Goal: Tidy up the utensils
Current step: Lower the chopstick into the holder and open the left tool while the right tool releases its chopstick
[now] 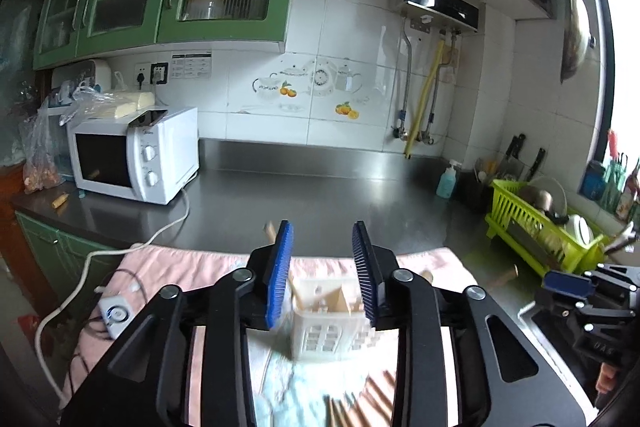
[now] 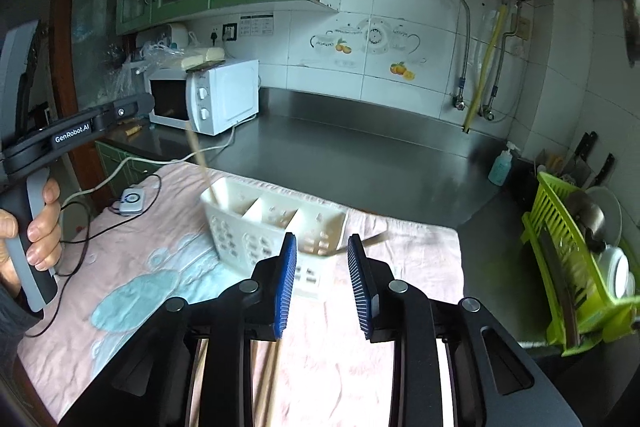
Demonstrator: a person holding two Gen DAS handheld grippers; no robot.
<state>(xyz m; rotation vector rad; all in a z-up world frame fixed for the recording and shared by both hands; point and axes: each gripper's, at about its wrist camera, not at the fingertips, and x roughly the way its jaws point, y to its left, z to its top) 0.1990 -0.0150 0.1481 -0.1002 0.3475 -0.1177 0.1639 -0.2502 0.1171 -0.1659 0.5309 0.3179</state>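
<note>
White perforated plastic utensil caddy, three compartments, is set on the pink patterned cloth just ahead of the right gripper, whose jaws are held apart and empty; one wooden chopstick is stood tilted in the leftmost compartment (the other two appear empty). Loose wooden chopsticks are laid lengthwise on the cloth under the left gripper, likewise spread and empty, and judged nearer them.

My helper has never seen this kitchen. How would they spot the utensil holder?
Find the pink cloth on the steel counter before the white microwave. On it stands a white plastic utensil caddy, perforated, split into compartments. The green dish rack sits off the cloth.
</note>
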